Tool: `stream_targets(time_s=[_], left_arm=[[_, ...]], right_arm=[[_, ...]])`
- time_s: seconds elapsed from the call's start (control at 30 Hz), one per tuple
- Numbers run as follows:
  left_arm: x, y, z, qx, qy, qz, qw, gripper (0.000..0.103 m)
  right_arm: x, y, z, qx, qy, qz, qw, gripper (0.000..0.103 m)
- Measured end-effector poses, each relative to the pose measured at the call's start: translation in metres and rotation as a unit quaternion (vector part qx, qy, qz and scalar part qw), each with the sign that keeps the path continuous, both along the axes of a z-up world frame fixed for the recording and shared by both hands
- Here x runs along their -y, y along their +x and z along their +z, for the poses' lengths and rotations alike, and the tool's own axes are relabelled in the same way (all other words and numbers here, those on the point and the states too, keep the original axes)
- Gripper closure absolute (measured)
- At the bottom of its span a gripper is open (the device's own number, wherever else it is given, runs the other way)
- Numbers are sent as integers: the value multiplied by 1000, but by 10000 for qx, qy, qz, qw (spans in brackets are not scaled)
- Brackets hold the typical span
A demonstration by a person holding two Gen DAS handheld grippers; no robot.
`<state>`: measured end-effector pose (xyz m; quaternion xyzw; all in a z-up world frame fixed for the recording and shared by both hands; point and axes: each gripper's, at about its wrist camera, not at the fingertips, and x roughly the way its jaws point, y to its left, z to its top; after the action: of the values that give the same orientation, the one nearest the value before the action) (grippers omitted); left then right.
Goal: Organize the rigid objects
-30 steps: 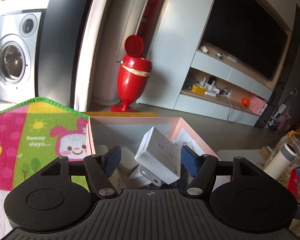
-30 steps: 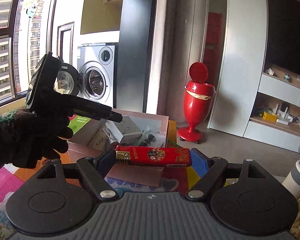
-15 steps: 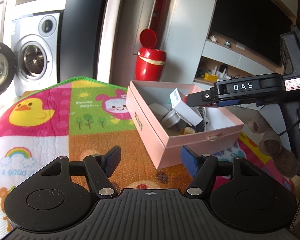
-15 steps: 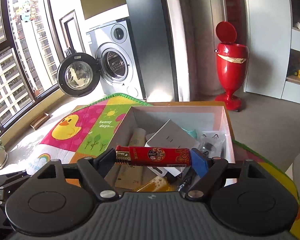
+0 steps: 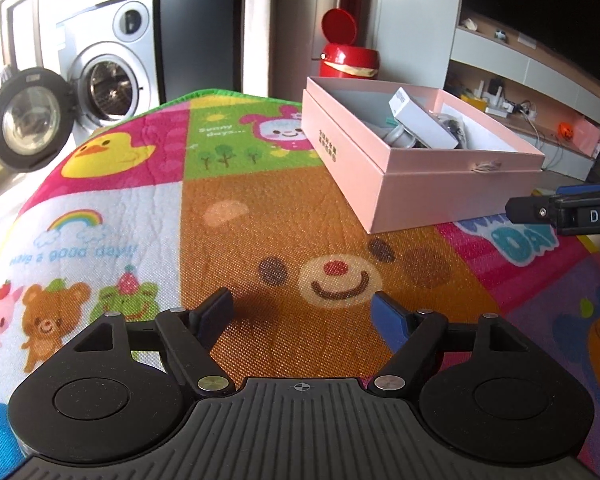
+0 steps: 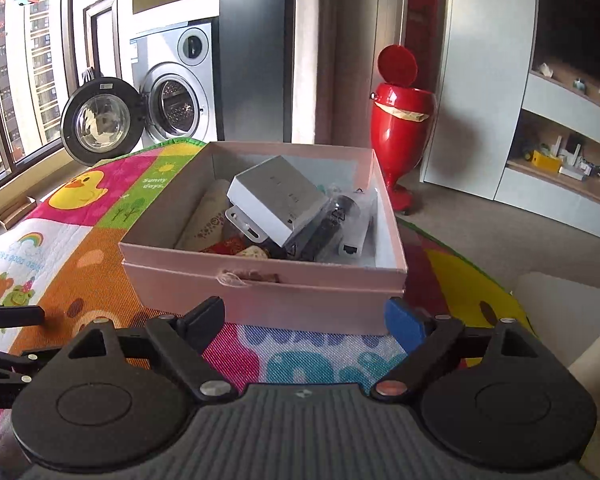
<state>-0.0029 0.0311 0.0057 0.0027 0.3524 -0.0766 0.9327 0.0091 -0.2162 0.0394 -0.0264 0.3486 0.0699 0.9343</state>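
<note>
Both hands were empty: the left gripper and right gripper had just been opening, nothing between their jaws, likely because each load was delivered. Ahead of the right gripper sat the pink box on the play mat, holding the white adapter; beneath it, items overlapped and were hard to identify
</note>
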Motion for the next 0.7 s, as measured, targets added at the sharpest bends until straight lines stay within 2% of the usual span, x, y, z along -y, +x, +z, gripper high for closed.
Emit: stream_targets(time_s=[0.07,0.13,0.17,0.3,0.37,0.5,0.7], left_arm=[[16,1,-4,60,167,215,9996,6],[25,4,-4,98,237,328,9991,6],[27,7,-4,101,173,419,9989,6],[33,9,-5,185,255,643,9974,6],[34,9,-5,200,267,705,9970,5],[37,8,-5,217,304,811,9960,5],[37,9,-6,211,280,830,9959,5]], right_arm=[[3,1,-19,-329,100,-40,9994,14],[1,4,-29,-509,155,-84,9985,14],[-1,2,-32,-357,114,-109,9992,11],[-10,5,-39,-263,-74,-188,9994,0],[-6,8,-40,-320,98,-279,9991,0],[-4,4,-44,-65,118,-307,9994,0],[-8,-2,-44,74,46,-461,9989,0]])
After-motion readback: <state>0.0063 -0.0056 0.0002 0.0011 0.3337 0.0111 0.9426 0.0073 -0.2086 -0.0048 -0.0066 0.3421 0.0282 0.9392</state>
